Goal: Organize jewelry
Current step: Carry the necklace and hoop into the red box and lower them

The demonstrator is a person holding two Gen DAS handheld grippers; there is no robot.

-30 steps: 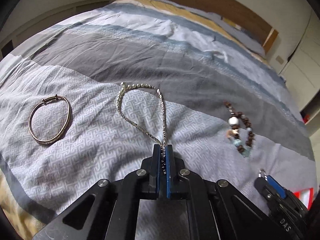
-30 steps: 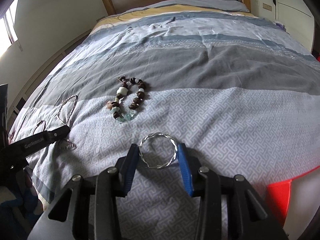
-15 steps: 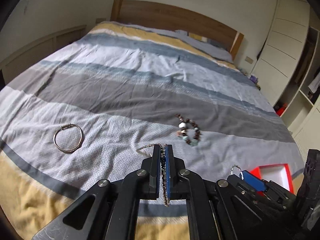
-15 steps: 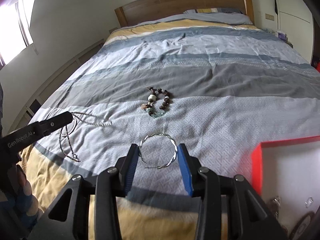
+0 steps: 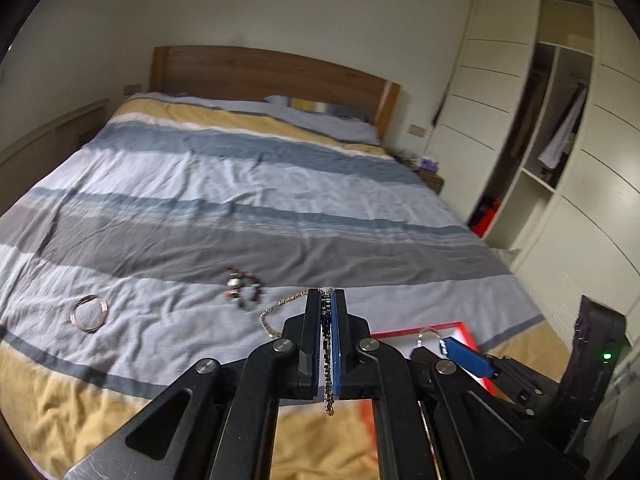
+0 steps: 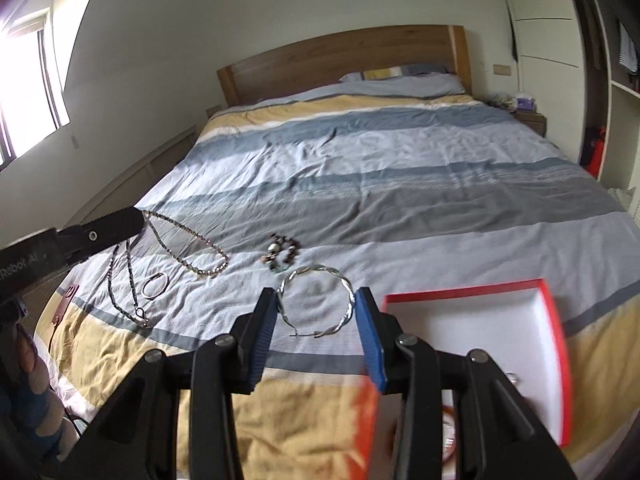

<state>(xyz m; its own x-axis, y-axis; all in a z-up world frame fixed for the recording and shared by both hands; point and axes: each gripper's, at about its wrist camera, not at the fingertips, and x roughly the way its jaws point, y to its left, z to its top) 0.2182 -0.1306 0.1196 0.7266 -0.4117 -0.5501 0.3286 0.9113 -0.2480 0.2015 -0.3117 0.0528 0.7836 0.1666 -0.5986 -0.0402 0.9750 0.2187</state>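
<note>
Silver chain (image 5: 326,364) pinched in left tongs (image 5: 327,300), twisted bangle (image 6: 318,304) clamped between right tongs (image 6: 317,300); transport step; next, lower both into red box (image 6: 554,344) near the bed's foot edge.

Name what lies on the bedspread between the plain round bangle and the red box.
In the left wrist view, the beaded bracelet lies between bangle and red box.

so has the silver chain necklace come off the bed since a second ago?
Yes. The left hand-held gripper has lifted the silver chain necklace up off the striped duvet; it now hangs above the thin bangle still lying there.
</note>
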